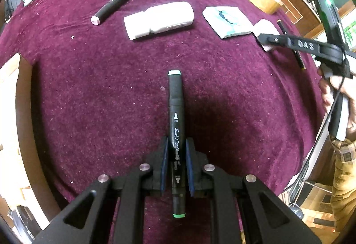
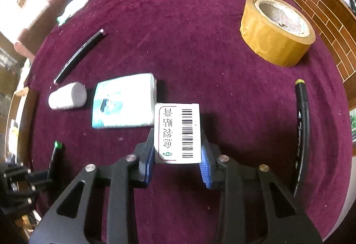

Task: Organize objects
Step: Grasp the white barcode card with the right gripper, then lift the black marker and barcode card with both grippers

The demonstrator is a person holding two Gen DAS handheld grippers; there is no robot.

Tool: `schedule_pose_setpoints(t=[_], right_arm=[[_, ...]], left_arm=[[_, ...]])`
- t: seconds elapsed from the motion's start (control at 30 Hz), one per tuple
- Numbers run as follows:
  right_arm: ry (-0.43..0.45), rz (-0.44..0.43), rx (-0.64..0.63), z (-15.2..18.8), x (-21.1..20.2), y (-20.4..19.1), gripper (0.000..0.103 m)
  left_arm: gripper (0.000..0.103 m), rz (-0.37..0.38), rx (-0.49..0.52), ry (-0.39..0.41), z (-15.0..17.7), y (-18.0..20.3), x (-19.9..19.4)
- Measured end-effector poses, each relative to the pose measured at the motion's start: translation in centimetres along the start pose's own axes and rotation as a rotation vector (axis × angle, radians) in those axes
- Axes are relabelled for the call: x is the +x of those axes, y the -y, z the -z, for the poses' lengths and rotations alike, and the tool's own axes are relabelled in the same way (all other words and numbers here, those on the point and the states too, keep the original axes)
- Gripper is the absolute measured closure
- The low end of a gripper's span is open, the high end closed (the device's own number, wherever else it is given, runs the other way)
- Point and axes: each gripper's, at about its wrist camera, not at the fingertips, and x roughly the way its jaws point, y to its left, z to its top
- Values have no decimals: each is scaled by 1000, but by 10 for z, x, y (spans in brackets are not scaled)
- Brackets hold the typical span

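A black marker (image 1: 176,133) was pinched between the pads of the left gripper (image 1: 176,150), jaws pressed tight on its barrel. Its long axis ran straight out along the fingers, white cap ahead, green cap back toward the wrist, so it was carried lengthwise over the maroon counter (image 1: 89,88).

The right gripper (image 2: 177,153) had its jaws closed partway around a small white box (image 2: 178,133), barcode side up, pads touching both long sides as far as could be seen. The box's long axis also ran along the fingers, with its far end just beside a tissue pack (image 2: 124,101) ahead and to the left.

Well ahead and right of those jaws sat a tape roll (image 2: 276,30); another marker (image 2: 302,133) lay just off to the right, roughly parallel to the fingers. That one was probably handier for the right hand, once the box was dealt with.
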Motion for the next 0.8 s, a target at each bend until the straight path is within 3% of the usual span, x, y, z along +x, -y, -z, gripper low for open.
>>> schedule_pose_setpoints(t=[0.37,0.8], right_arm=[[3,-114,-128,29,-23,-39,70],[-5,-160,-221,37,-20,-83,70]], left_arm=[[90,-9,-4,35,7,-2,-3],[90,25,-40,54,13,-9,-16]])
